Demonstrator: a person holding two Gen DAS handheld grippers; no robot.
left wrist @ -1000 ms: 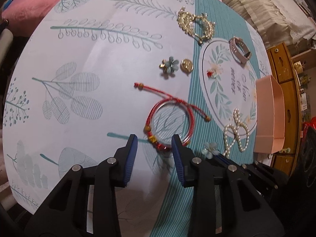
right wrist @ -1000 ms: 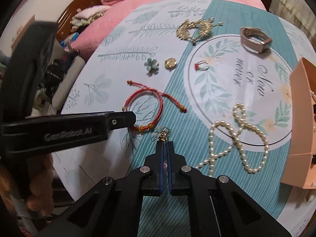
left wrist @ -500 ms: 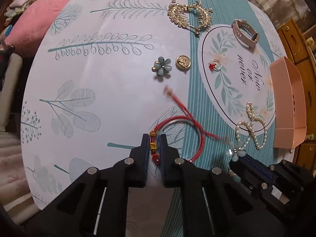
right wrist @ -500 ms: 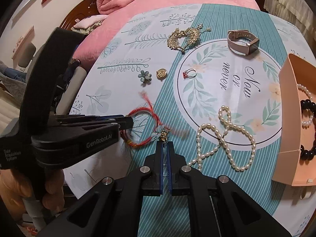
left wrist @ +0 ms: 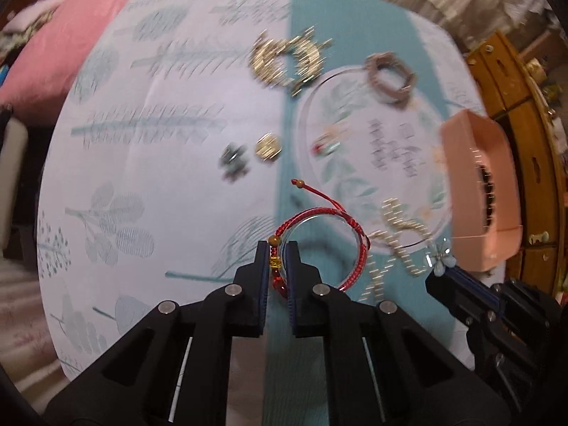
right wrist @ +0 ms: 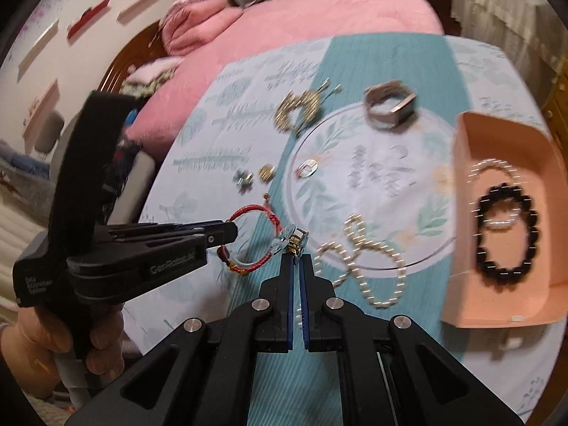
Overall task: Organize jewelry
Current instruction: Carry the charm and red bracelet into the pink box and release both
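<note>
My left gripper (left wrist: 276, 248) is shut on the red cord bracelet (left wrist: 333, 214) at its bead section and holds it above the cloth; it also shows in the right wrist view (right wrist: 227, 232), with the bracelet (right wrist: 248, 209) hanging from it. My right gripper (right wrist: 296, 257) is shut on a pale blue flower earring (right wrist: 289, 236) with a gold clip; the earring shows in the left wrist view (left wrist: 439, 257) too. A pink box (right wrist: 504, 213) at the right holds a black bead bracelet (right wrist: 506, 234) and a pearl bracelet (right wrist: 493, 168).
On the patterned cloth (left wrist: 159, 163) lie a pearl necklace (right wrist: 365, 266), a gold leaf brooch (left wrist: 287, 56), a pink watch band (left wrist: 390, 78), a flower earring (left wrist: 232, 158), a gold button (left wrist: 268, 145) and a small ring (right wrist: 306, 168). A pink bed lies behind, a wooden dresser (left wrist: 525, 149) at right.
My left gripper closed on the red bracelet and lifted it off the cloth, moving right. My right gripper kept the flower earring and rose, bringing the pink box's inside into view.
</note>
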